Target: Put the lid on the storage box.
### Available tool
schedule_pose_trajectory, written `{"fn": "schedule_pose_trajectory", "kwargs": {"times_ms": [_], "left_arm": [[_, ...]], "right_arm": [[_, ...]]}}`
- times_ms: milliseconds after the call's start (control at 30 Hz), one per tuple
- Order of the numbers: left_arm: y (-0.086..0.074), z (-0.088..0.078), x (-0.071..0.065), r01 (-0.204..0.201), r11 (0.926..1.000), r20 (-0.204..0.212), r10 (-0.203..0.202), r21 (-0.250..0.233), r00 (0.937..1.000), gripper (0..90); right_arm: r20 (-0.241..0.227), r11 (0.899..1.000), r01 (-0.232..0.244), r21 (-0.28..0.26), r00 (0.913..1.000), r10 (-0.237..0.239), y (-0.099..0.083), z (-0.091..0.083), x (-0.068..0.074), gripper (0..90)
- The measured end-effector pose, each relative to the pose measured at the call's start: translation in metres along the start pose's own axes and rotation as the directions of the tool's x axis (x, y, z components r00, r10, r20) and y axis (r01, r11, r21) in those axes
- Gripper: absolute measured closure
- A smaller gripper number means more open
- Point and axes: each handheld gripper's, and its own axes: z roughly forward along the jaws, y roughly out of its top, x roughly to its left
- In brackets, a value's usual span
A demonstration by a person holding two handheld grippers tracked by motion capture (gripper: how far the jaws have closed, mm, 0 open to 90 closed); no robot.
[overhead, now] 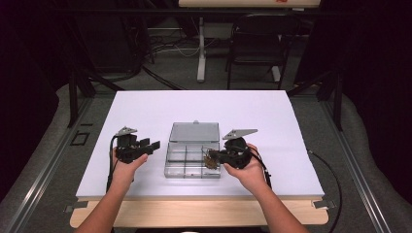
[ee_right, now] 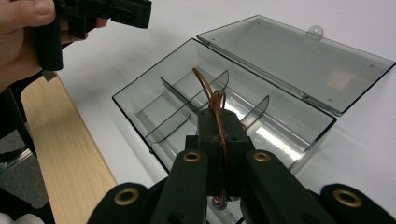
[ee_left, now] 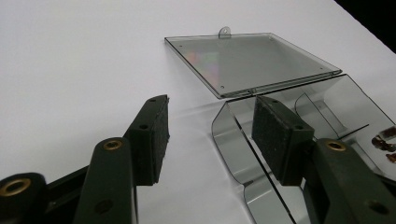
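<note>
Table [overhead: 145, 111]: white top, wooden front edge. It lies under both grippers and carries one item.

Box [overhead: 192, 162]: clear plastic, hinged lid [overhead: 194, 131] thrown fully open and lying flat on the table beyond the tray. The tray is split by clear dividers [ee_right: 187, 100] into several compartments. Its long axis runs across the table, from one gripper toward the other. The box sits between the two grippers, ahead of and below the right one, and to the inner side of the left one.

Left gripper [overhead: 145, 146]: jaws spread, nothing between the pads. In the left gripper view the tray's rounded corner wall [ee_left: 229, 140] stands just beside the inner pad [ee_left: 275, 135]; contact cannot be confirmed. The gripper is level with the tray's left end and just outside it.

Right gripper [overhead: 212, 157]: jaws pressed together, pinching a small bundle of coppery wire [ee_right: 215, 107]. The wire loops stick out past the fingertips, along the gripper's own line. In the high view the tips reach over the tray's right end; the right gripper view places them above the right-hand compartments, not yet down in one.

Judgement: the work in hand is putting the wire into the box. The right gripper is the nearer and already bears the load, so the drop lies straight below and slightly ahead of its tips. Which cell lies under the tips cannot be told exactly. Small brown pieces [ee_left: 385, 140] already lie in a right-end cell.
</note>
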Motion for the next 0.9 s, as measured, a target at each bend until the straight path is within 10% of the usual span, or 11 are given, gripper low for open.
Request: {"fn": "schedule_pose_trajectory", "kwargs": {"times_ms": [900], "left_arm": [[0.0,-0.005,0.005,0.014,0.9999,-0.005,-0.014,-0.009,0.9999,47.0]], "right_arm": [[-0.033,0.996,-0.032,0.081,0.9988,0.035,-0.019,0.022,-0.005,89.8]]}}
